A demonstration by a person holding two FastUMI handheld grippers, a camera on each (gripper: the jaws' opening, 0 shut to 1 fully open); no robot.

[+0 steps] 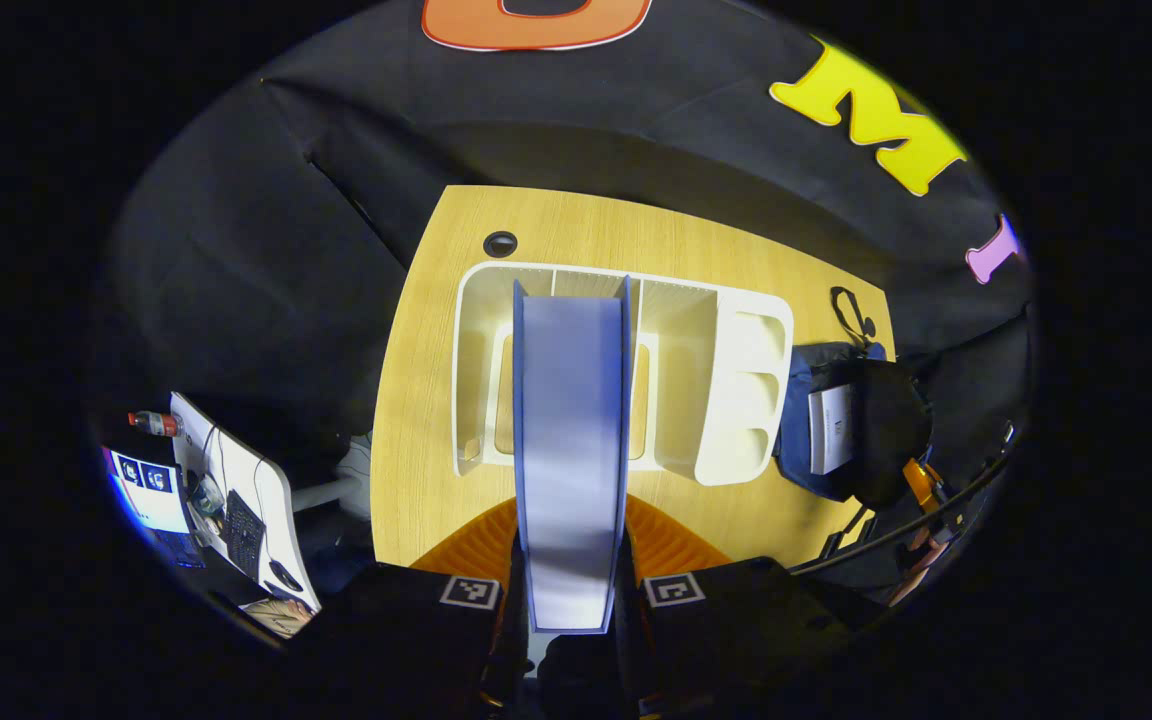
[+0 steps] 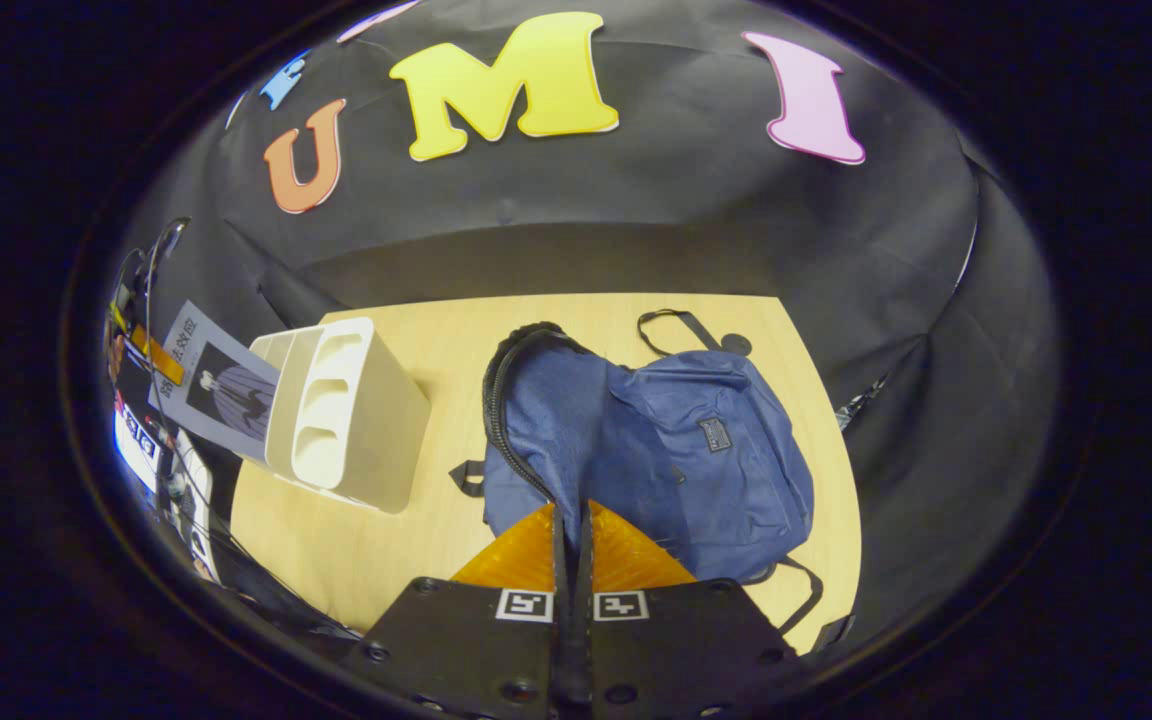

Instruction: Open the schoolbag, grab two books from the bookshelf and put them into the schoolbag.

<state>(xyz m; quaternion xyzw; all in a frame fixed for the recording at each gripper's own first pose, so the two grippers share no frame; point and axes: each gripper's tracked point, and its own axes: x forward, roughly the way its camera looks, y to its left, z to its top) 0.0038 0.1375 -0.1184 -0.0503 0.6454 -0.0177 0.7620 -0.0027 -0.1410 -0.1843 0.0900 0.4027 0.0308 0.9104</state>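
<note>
**One book clamped over the rack, the bag's rim pinched open**

Much of the second book (image 1: 833, 428) is hidden: in the left gripper view a pale spine or edge pokes out of the schoolbag's (image 1: 816, 465) dark mouth, far off to the right of the left gripper (image 1: 573, 585), and its cover cannot be read. The near edge of the wooden table (image 1: 436, 400) is cut off by the gripper's body. In the right gripper view the bag's interior is out of sight behind its raised flap, and what lies between the fingers is thin and dark, hard to separate from the fingers themselves.

Counted: two books, one white bookshelf (image 1: 736, 380), one blue schoolbag, one table. A side desk (image 1: 236, 490) to the left gripper's lower left carries a bottle (image 1: 154, 423) and a keyboard (image 1: 244, 530).

The left gripper is parted just the thickness of a book (image 1: 573, 450) and grips it by the lower end; the book stands edge-on, running straight ahead from the fingers, over the middle slots of the bookshelf. Whether its far end touches the shelf cannot be told.

The right gripper (image 2: 572, 560) is closed almost completely, both fingers pinching the zippered rim (image 2: 501, 420) of the schoolbag, which arcs up and ahead to its left. The bag's body lies just ahead and to the right on the table; the bookshelf stands farther left, with the held book's illustrated cover beyond it.
</note>
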